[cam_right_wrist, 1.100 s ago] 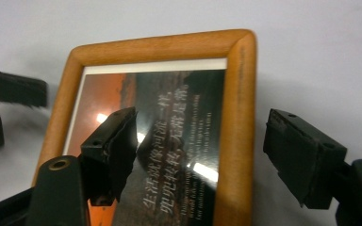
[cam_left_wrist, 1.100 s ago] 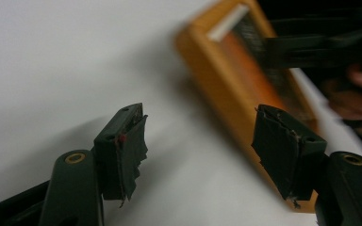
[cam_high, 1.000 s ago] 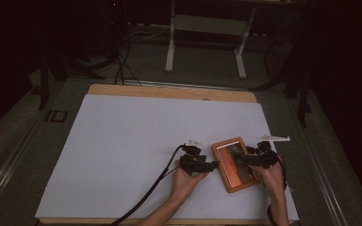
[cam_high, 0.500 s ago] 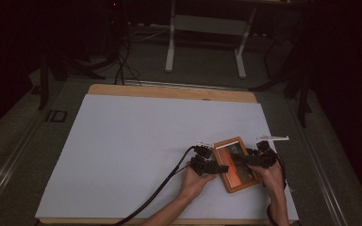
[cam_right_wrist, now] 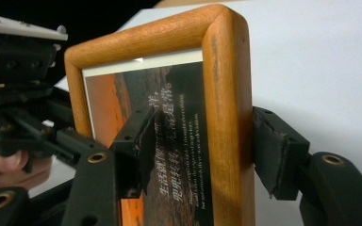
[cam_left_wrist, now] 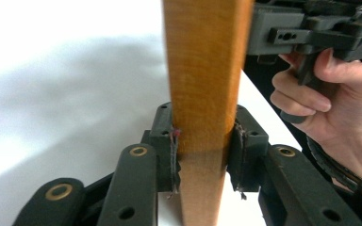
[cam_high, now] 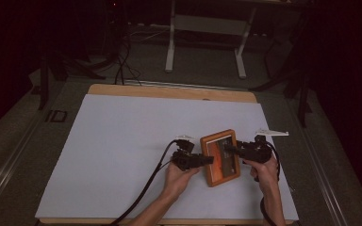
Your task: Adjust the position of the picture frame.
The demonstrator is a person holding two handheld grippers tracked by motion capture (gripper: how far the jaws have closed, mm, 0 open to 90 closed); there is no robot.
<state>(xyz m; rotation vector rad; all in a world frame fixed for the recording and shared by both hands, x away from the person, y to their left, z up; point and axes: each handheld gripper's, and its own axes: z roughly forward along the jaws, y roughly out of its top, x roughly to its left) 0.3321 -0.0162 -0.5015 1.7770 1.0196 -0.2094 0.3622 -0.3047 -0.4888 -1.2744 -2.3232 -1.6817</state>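
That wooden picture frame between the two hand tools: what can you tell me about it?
The picture frame is a small upright rectangle of warm orange-brown wood with rounded corners. Its print shows an orange and dark scene with light lettering and a pale border on top. It sits toward the right on the white table cover. The left gripper clamps one side rail; the right gripper's jaws straddle the other.

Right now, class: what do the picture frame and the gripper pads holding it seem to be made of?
Picture frame: looks like wood, orange-brown, smooth satin finish; faint grain and rounded corners show. Its front may be glazed; a soft sheen lies over the print.
Left gripper pads: probably dark rubber or foam, matte, with frayed edges.
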